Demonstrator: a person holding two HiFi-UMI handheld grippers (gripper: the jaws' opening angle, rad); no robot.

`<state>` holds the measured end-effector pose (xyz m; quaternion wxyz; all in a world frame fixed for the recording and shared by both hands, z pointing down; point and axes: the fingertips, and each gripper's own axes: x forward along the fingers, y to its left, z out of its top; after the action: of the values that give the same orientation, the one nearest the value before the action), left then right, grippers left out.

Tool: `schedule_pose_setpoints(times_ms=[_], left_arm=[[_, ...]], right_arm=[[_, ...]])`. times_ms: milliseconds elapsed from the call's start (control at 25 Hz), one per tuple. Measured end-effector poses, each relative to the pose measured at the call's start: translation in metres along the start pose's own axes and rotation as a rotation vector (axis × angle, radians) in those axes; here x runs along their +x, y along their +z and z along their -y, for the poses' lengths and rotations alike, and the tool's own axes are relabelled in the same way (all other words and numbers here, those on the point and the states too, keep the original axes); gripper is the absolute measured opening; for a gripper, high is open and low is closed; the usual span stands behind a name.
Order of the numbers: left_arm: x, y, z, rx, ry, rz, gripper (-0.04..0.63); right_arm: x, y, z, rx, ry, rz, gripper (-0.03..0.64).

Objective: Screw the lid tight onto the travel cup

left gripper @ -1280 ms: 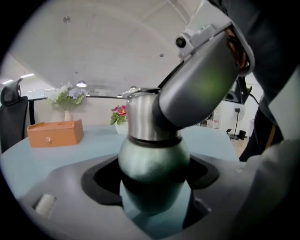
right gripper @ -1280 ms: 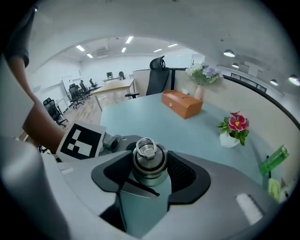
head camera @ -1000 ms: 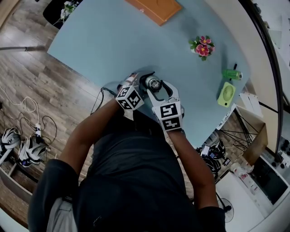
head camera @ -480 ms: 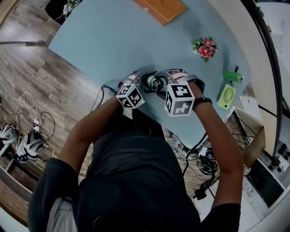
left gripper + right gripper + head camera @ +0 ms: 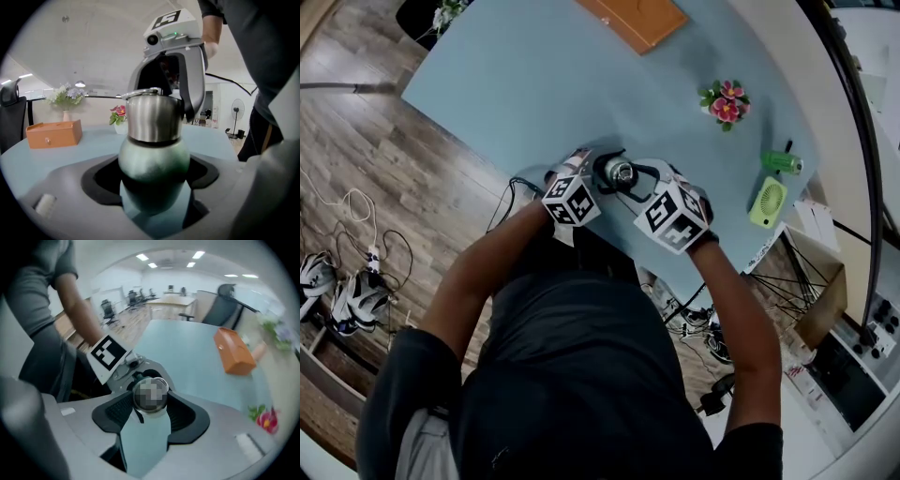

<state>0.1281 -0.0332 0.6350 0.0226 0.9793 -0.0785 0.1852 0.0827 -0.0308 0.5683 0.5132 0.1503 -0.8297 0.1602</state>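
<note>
The travel cup (image 5: 617,172) stands upright near the front edge of the pale blue table (image 5: 534,84). It has a green body (image 5: 153,161) and a steel lid (image 5: 153,117). My left gripper (image 5: 602,176) comes in from the side, shut on the green body low down. From above, my right gripper (image 5: 628,180) reaches steeply down over the cup. Its jaws have just been closing, with the lid (image 5: 150,394) between them. Both pads now lie against the lid's sides, and one finger (image 5: 191,93) shows beside the lid.
An orange box (image 5: 630,19) sits at the table's far edge. A small pot of pink flowers (image 5: 724,101), a green bottle-like object (image 5: 780,159) and a light green hand fan (image 5: 767,200) lie to the right. Cables trail on the wooden floor at the left.
My right gripper has rolled about the lid, its marker cube swinging right and then a little back down. The forearm now comes in from the right. The left gripper and cup stayed put.
</note>
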Motion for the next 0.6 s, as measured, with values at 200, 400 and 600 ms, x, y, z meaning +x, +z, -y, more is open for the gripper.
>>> schedule_pose_setpoints(times_ms=[200,400,600], left_arm=[[0.001,0.000,0.000,-0.002,0.015,-0.002,0.430],[0.000,0.000,-0.001,-0.005,0.019,-0.001,0.430],[0.002,0.000,-0.001,-0.007,0.018,-0.002,0.430]], right_arm=[[-0.008,0.002,0.011,0.554,-0.276,0.224,0.227],[-0.009,0.000,0.012,0.699,-0.383,0.295,0.227],[-0.010,0.000,0.013,0.695,-0.390,0.293,0.227]])
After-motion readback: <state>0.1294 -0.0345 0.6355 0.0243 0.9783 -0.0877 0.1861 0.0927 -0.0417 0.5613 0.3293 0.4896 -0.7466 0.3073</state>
